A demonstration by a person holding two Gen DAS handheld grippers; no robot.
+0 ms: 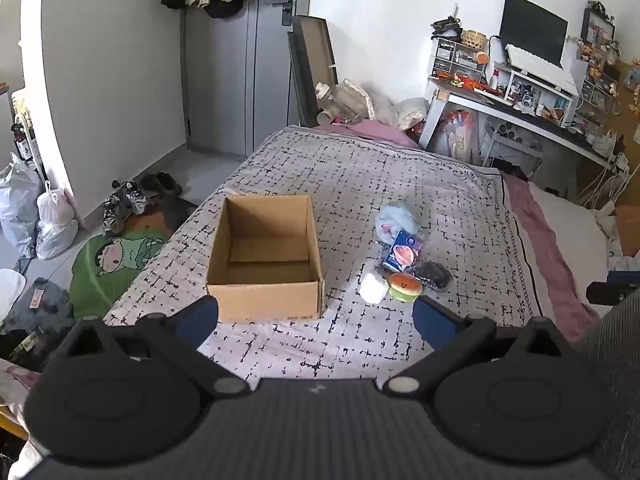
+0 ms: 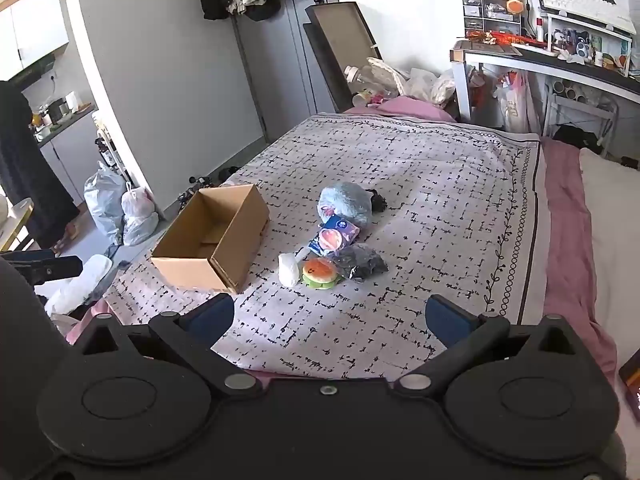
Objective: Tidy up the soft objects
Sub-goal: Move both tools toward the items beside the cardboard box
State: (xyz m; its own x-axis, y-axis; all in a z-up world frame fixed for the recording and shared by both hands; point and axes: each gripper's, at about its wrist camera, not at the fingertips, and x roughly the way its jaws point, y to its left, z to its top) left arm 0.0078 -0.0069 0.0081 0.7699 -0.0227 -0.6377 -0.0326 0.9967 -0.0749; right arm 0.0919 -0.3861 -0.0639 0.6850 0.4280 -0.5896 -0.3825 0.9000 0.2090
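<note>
Soft toys (image 2: 320, 240) lie clustered touching beside cardboard box (image 2: 208, 248); both grippers (image 1: 316, 312) (image 2: 330, 316) gape empty. Risk: pinching neighbours together.

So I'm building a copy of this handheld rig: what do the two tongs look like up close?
Both match. The left tongs and right tongs have matte black bodies with two round embossed discs, angled black linkage arms on silver pivot pins, and dark blue fingertip pads. No cables or sleeves show.
</note>
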